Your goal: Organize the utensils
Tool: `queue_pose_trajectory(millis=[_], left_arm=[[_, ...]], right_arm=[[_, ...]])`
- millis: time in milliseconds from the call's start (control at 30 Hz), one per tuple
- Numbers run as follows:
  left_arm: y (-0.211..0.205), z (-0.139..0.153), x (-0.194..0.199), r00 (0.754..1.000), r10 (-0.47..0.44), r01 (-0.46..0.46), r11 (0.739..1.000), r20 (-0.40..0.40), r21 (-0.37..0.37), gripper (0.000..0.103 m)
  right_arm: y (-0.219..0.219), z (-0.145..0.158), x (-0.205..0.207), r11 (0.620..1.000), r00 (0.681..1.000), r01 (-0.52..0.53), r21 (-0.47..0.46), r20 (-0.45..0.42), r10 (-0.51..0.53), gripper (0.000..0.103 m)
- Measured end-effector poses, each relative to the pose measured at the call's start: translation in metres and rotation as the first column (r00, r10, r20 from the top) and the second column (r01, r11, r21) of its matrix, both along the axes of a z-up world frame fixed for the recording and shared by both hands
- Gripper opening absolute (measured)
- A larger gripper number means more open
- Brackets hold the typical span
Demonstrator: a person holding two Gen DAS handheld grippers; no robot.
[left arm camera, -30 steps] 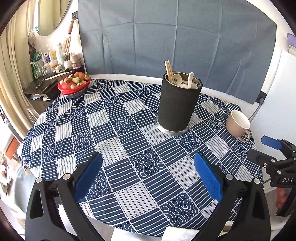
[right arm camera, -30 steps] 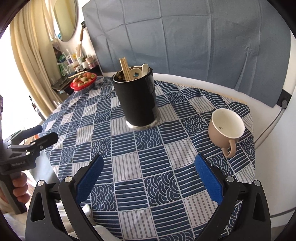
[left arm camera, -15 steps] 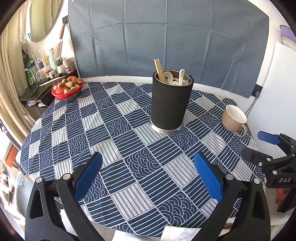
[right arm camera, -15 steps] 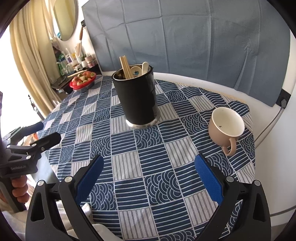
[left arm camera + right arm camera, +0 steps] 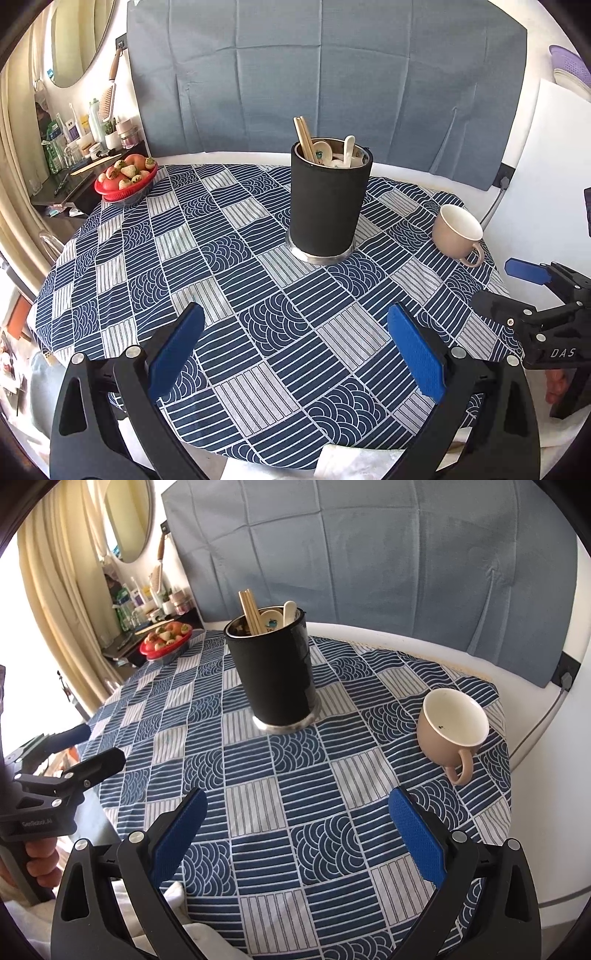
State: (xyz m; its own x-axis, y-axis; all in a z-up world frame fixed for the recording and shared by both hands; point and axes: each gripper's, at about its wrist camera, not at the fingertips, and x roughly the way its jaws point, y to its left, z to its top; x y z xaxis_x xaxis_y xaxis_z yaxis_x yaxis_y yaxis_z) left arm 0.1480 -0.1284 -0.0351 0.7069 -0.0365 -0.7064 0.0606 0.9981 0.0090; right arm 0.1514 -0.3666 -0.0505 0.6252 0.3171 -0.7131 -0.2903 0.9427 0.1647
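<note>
Grippers are hanging over the near table edge: you are holding the left gripper [image 5: 295, 347] and right gripper [image 5: 297, 829] with fingers spread wide, gripping nothing. Ahead at twelve o'clock, a black utensil holder [image 5: 328, 206] is standing upright, containing chopsticks [image 5: 304, 138] and white spoons [image 5: 347, 147]. A beige cup [image 5: 452, 725] is sitting at two o'clock.

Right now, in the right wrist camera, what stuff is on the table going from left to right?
Red fruit bowl → black utensil holder → beige mug.
</note>
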Motion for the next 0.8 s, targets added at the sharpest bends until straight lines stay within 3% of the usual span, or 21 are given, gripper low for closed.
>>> queue_pose_trajectory(millis=[800], left_arm=[[0.0002, -0.0012, 0.0001, 1.0, -0.021, 0.02, 1.0, -0.006, -0.005, 0.097]], right_arm=[[0.0027, -0.0018, -0.0001, 1.0, 1.0, -0.001, -0.008, -0.008, 0.001, 0.094]])
